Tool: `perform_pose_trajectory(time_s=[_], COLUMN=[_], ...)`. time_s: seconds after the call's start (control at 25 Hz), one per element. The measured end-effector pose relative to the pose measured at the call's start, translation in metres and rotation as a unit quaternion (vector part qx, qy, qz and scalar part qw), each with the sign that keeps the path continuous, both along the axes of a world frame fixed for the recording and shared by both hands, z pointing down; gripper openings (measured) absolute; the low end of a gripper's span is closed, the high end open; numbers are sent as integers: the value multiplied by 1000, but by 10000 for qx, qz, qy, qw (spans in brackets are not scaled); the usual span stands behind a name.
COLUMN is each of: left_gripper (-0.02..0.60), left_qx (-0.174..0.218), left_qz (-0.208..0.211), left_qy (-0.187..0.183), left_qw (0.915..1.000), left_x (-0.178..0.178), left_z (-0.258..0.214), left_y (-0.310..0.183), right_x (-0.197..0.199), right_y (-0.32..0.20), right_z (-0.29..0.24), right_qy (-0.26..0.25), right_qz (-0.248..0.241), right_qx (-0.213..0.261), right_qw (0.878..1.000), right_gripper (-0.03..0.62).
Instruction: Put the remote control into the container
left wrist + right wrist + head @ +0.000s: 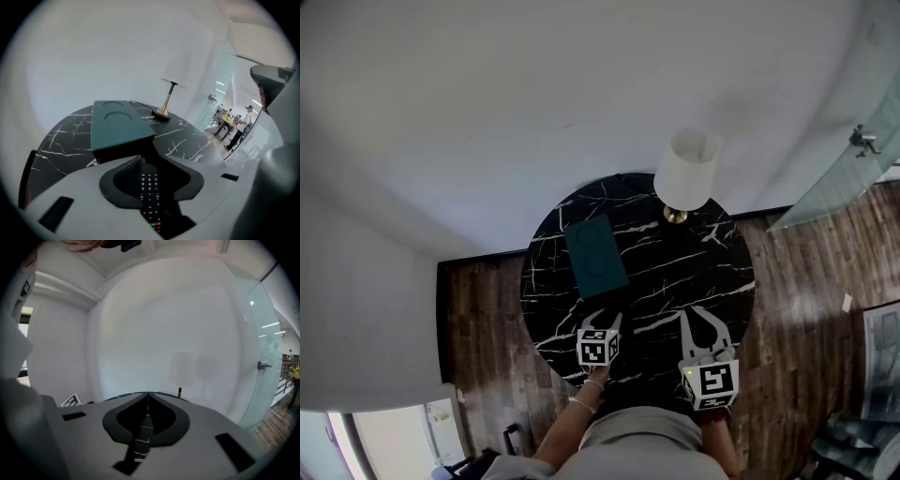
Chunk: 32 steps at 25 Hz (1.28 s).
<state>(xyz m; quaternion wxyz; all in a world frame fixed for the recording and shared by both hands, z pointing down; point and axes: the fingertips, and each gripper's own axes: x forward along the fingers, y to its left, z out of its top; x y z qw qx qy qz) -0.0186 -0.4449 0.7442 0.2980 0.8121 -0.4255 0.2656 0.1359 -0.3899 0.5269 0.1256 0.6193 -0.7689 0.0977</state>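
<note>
My left claw point(149, 163) stands wide open, jaws clear of the remote point(150, 192) lying between them. The remote's far end points at the teal container point(119, 124) just ahead on the table point(187, 140). My right claw point(148, 397) is closed, tips meeting on nothing.

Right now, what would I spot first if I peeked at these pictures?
A round black table with white veins fills the middle, with a teal box lying on it and a white-shaded lamp at its far edge. Nearer, a black remote sits between the open jaws of the left gripper.
</note>
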Motion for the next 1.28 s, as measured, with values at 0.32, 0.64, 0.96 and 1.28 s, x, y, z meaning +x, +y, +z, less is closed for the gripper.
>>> perform_pose_trajectory(time_s=[0.32,0.64,0.96,1.28], left_gripper=[8,6,6,6], left_qx=[1698,3383,3343,3192], left_qz=[128,371,44,-155], left_qy=[691,763,773,788], left_qw=[9830,9372,9393,9443], left_x=[-1,18,7,-6], left_z=[-148,-277,-290,-288], left_y=[21,64,86,99], right_x=[-28,-65,-76,-73], right_y=[0,11,26,36], right_z=[-10,-37,-51,-48], right_qy=[-14,-229,-266,-202], right_qz=[-460,-957,-1217,-1242], right_qx=[240,564,721,737], right_qw=[9987,9935,9896,9893], right_gripper=[14,14,14,14])
